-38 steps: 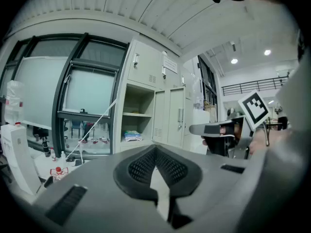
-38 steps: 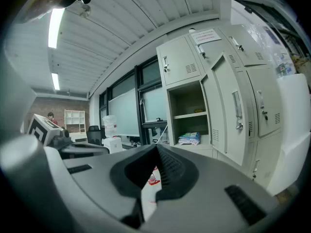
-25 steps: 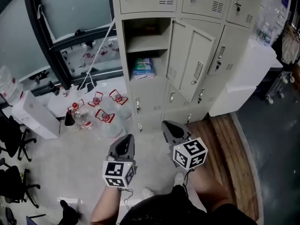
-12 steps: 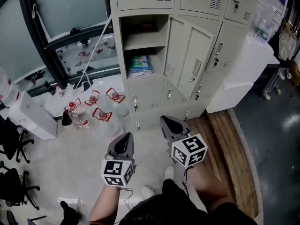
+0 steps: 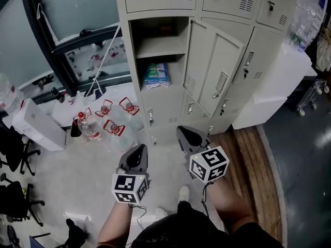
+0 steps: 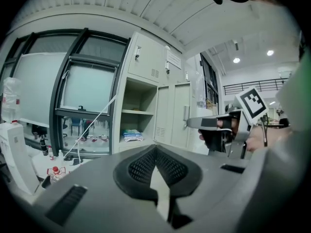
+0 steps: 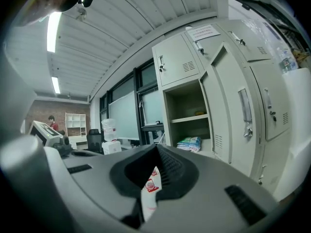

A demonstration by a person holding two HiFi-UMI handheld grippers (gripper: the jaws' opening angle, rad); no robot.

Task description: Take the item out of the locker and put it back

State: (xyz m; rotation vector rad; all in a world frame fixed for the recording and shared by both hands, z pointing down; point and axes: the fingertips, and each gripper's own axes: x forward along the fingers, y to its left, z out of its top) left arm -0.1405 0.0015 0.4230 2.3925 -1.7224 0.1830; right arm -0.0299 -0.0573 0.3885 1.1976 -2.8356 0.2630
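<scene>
Okay, my left gripper (image 5: 138,151) and right gripper (image 5: 186,136) are both closed and empty. Blue-green packet (image 5: 156,75) lies on the lower shelf of the open locker (image 5: 158,49), well apart from the fingers. Paper notice (image 7: 202,32) shows only in the right gripper view, print unreadable; packet wording too small

Blue-green packet (image 5: 156,75) in the open locker (image 5: 161,46), left hand-held gripper (image 5: 140,148) and right hand-held gripper (image 5: 182,131) well apart from it.
</scene>
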